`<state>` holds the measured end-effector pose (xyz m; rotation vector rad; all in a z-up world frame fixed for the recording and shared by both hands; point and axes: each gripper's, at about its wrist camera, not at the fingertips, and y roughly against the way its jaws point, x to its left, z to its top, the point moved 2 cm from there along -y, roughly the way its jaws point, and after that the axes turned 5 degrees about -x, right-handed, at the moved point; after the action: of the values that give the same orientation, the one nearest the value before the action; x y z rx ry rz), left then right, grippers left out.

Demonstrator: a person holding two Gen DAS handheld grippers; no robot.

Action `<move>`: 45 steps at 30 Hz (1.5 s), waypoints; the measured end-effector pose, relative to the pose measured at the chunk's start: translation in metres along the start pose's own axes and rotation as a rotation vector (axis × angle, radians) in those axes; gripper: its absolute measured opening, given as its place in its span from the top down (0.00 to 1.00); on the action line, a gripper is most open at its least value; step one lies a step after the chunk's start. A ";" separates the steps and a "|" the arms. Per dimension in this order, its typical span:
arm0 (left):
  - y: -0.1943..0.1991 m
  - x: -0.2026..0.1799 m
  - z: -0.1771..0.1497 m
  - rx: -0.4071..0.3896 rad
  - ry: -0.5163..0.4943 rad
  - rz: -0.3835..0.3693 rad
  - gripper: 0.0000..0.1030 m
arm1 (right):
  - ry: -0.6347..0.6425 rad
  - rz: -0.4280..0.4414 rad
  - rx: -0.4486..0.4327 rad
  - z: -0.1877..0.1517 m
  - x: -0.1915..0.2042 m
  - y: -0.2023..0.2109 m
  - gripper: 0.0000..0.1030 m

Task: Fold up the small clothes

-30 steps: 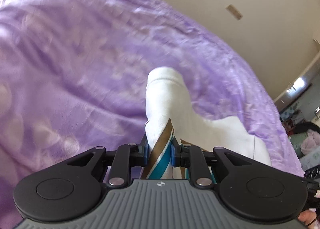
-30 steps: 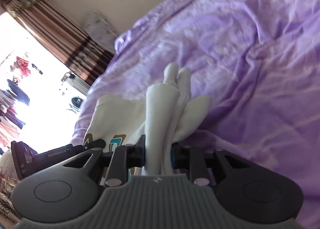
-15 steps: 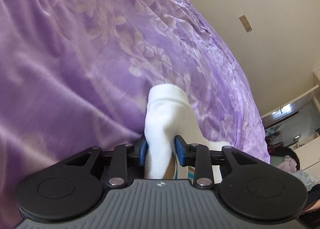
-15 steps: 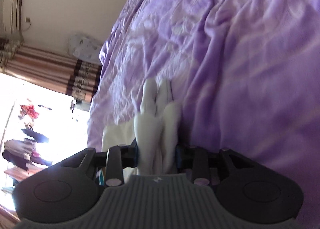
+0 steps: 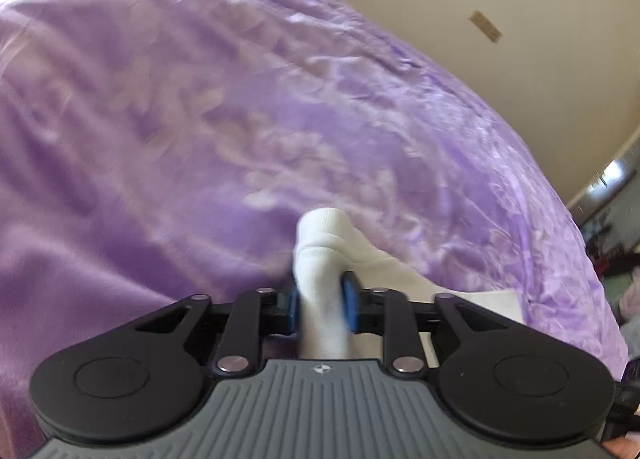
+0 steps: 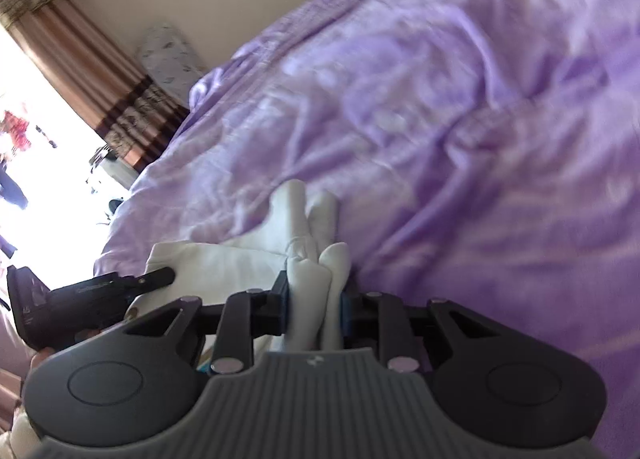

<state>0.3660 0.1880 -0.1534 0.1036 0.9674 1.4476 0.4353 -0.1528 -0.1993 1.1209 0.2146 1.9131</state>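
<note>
Both closing: left gripper and right gripper pinching white cloth; purple bedspread lying open above.

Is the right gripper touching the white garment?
Touching. The right wrist view shows the right gripper closing, both blue pads against the bunched white garment.

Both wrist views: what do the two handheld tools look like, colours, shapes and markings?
They match: the left tool and the right tool each have a ribbed grey body bearing a small white emblem, two rounded black lobes with disc insets, black linkage bars with silver rivets, and blue pads. No sleeves or cables show clearly.
</note>
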 end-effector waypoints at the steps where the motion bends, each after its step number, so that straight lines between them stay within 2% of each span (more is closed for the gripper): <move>1: 0.001 0.000 0.000 0.000 0.000 0.004 0.68 | -0.014 -0.001 0.003 -0.001 -0.003 -0.002 0.82; 5: 0.018 -0.007 0.002 -0.053 -0.049 0.102 0.54 | 0.002 -0.053 -0.010 0.002 -0.001 0.007 0.75; 7: 0.033 -0.012 0.002 -0.089 -0.060 0.154 0.50 | 0.008 -0.096 -0.027 0.004 0.002 0.019 0.73; 9: 0.047 -0.017 0.000 -0.092 -0.064 0.198 0.50 | 0.021 -0.136 -0.038 0.005 0.007 0.032 0.69; 12: 0.070 -0.024 -0.004 -0.073 -0.053 0.200 0.50 | 0.101 -0.190 -0.055 0.003 0.026 0.058 0.69; 15: 0.097 -0.037 -0.010 -0.063 -0.091 0.197 0.51 | 0.207 -0.217 -0.070 -0.003 0.052 0.087 0.69; 20: 0.141 -0.071 -0.036 -0.015 -0.227 0.186 0.64 | 0.378 -0.248 -0.075 -0.035 0.098 0.133 0.70; 22: 0.157 -0.082 -0.049 -0.008 -0.279 0.170 0.66 | 0.456 -0.248 -0.066 -0.054 0.115 0.146 0.71; 24: 0.170 -0.090 -0.062 0.004 -0.329 0.157 0.70 | 0.533 -0.228 -0.045 -0.076 0.130 0.154 0.76; 28: 0.185 -0.095 -0.097 0.053 -0.412 0.121 0.77 | 0.640 -0.211 0.009 -0.117 0.148 0.159 0.76; 30: 0.183 -0.092 -0.113 0.092 -0.424 0.107 0.81 | 0.652 -0.224 0.058 -0.132 0.144 0.154 0.79; 32: 0.174 -0.088 -0.126 0.146 -0.414 0.104 0.87 | 0.651 -0.284 0.088 -0.142 0.132 0.148 0.81; 33: 0.169 -0.086 -0.133 0.163 -0.415 0.108 0.88 | 0.649 -0.313 0.098 -0.147 0.126 0.147 0.86; 37: 0.143 -0.077 -0.156 0.239 -0.470 0.181 0.90 | 0.618 -0.347 0.145 -0.158 0.106 0.135 0.89; 40: 0.138 -0.076 -0.159 0.251 -0.481 0.191 0.89 | 0.624 -0.357 0.168 -0.162 0.100 0.125 0.90; 45: 0.151 -0.084 -0.152 0.226 -0.491 0.183 0.89 | 0.611 -0.347 0.163 -0.155 0.105 0.130 0.89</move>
<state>0.1710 0.0717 -0.1190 0.6962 0.7213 1.3803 0.2157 -0.1097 -0.1548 0.5182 0.8555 1.8871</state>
